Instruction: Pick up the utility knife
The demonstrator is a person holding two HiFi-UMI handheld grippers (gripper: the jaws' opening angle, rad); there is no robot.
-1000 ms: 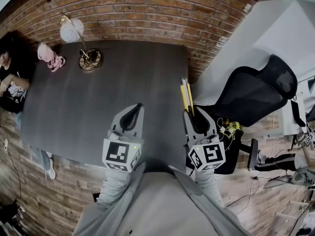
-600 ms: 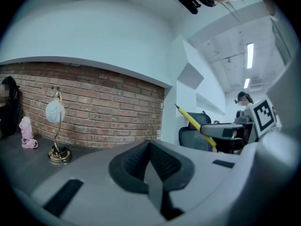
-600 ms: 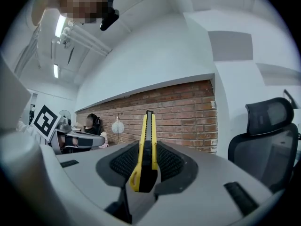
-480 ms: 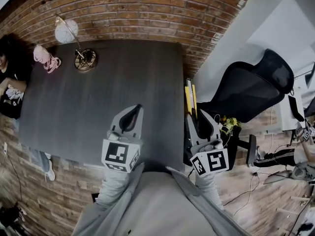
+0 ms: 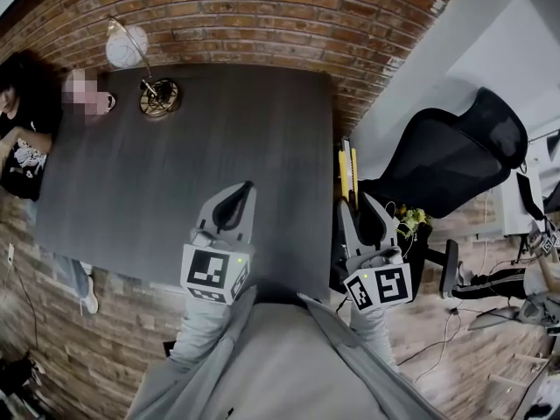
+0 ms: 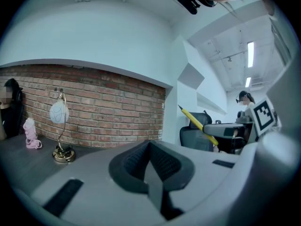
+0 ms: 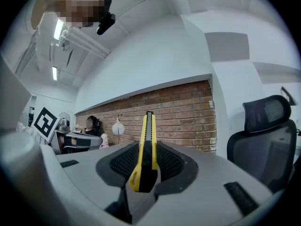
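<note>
A yellow utility knife (image 5: pixel 348 170) sticks out forward from my right gripper (image 5: pixel 356 204), just past the right edge of the dark table (image 5: pixel 175 182) and above its level. In the right gripper view the knife (image 7: pixel 146 145) stands on edge between the ribbed pads, and the right gripper (image 7: pixel 148 142) is shut on its handle. My left gripper (image 5: pixel 241 191) hovers over the table's near part. Its jaws (image 6: pixel 149 145) meet with nothing between them. From the left gripper view the knife (image 6: pixel 200 124) shows at the right, pointing up and left.
A brass-footed lamp (image 5: pixel 157 94) with a round white shade stands at the table's far left. A person (image 5: pixel 22 138) sits at the left end. A black mesh office chair (image 5: pixel 446 169) stands right of the table. A brick wall (image 5: pixel 262 16) runs behind.
My right gripper has carried the knife a little to the right, from over the table's right edge to just beyond it. The left gripper has stayed put.
</note>
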